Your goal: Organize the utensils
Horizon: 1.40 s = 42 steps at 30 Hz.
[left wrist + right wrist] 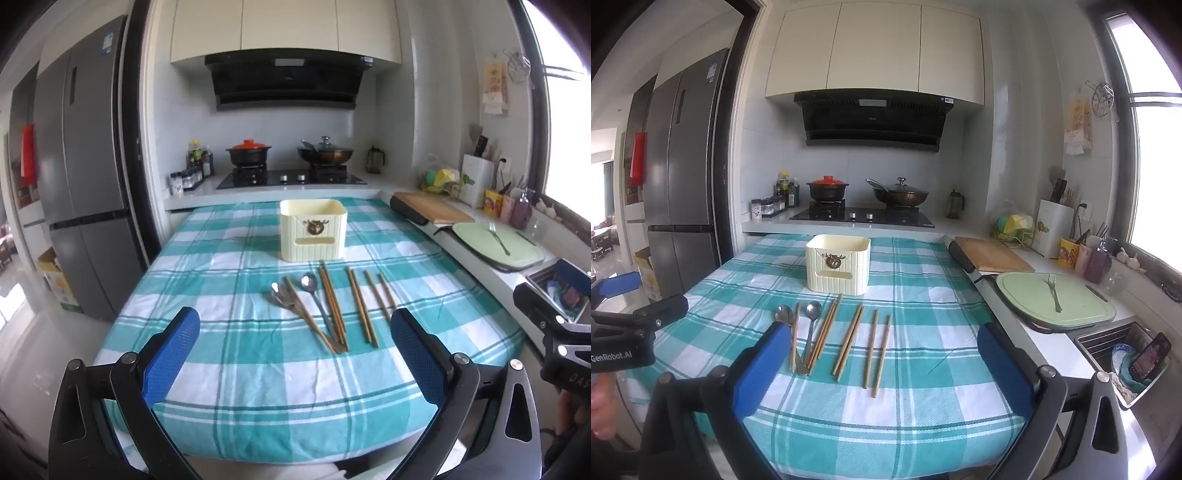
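A cream utensil holder (313,229) (838,264) stands on the teal checked tablecloth (229,280) (923,295). In front of it lie several wooden chopsticks (361,304) (849,341) and metal spoons (312,288) (812,317) in a loose row. My left gripper (295,350) is open and empty, held above the table's near edge, short of the utensils. My right gripper (882,369) is open and empty, also near the front edge, with the chopsticks between its fingers in view.
A counter runs along the right with a wooden board (991,254), a green cutting board with a fork (1054,295) and a sink (1123,354). A stove with pots (288,162) is behind the table. A fridge (81,177) stands left.
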Motion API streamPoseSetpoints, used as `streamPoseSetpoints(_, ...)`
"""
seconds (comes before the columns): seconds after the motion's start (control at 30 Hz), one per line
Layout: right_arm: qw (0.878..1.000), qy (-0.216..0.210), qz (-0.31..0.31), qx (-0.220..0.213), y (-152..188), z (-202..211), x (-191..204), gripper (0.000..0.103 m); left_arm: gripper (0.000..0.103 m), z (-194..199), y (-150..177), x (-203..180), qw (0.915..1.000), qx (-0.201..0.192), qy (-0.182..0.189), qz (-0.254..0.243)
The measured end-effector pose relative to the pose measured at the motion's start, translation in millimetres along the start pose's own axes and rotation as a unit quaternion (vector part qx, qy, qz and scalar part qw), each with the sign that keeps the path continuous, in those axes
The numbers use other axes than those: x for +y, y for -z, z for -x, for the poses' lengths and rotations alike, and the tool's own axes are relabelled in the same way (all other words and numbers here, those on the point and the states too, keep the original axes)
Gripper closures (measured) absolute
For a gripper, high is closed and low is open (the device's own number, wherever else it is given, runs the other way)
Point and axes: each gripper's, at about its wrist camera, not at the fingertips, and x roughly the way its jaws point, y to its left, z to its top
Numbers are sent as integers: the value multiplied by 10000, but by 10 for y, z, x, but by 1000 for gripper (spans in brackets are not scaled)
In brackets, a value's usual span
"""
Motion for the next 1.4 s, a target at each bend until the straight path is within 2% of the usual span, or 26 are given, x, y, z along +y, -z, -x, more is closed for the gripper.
streamPoseSetpoints(0.83, 10000, -26, -35, 61, 6, -44, -15, 0, 0, -23, 12, -43, 9999, 14, 166, 10)
streamPoseSetpoints(1.07, 10000, -29, -42, 67, 10, -48, -20, 0, 0, -31, 4, -58, 9997, -5, 34, -232)
streamPoseSetpoints(1.23, 9999, -28, -68, 94, 22, -64, -31, 0, 0, -63, -8, -58, 9996, 160, 44, -248)
streamPoseSetpoints(1.33, 9999, -17, -105, 125, 17, -78, -56, 0, 0, -54, 1, -51, 9998, -96, 97, -129)
streamPoseSetpoints(1.4, 9998, -12, -116, 137, 14, -85, -57, 0, 0, -57, 9, -55, 9998, -65, 75, -180)
